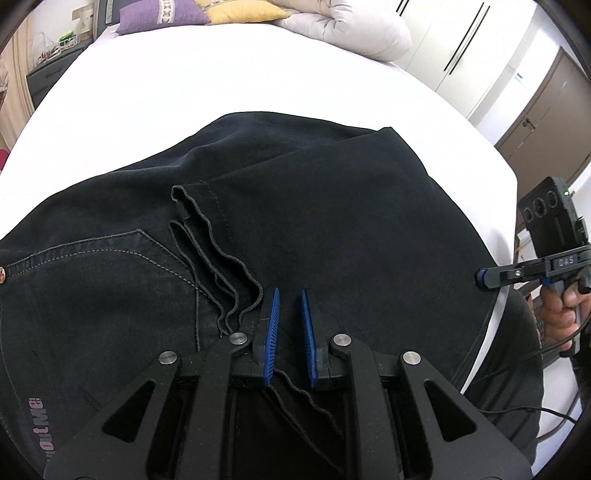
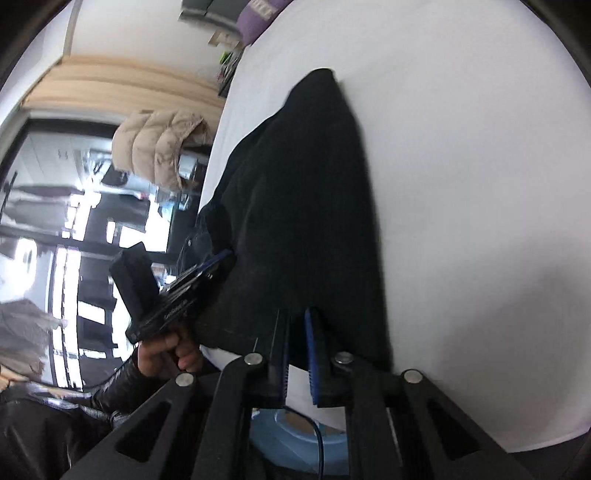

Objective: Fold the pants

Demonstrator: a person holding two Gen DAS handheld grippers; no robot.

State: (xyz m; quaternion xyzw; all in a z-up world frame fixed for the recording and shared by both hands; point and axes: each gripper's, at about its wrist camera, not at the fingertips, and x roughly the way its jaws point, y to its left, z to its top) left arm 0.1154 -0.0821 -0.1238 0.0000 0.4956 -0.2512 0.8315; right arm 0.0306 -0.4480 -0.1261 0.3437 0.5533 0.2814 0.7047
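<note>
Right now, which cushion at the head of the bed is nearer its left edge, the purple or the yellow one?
The purple cushion: it sits left of the yellow cushion, closer to the left edge of the bed.

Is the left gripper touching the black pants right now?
Cannot tell. In the left wrist view the left gripper sits open over the black pants, nothing clamped, but neither contact nor a gap shows plainly.

The pants run off the frame at 6 and 9 o'clock; the right wrist view is motion-blurred.
</note>
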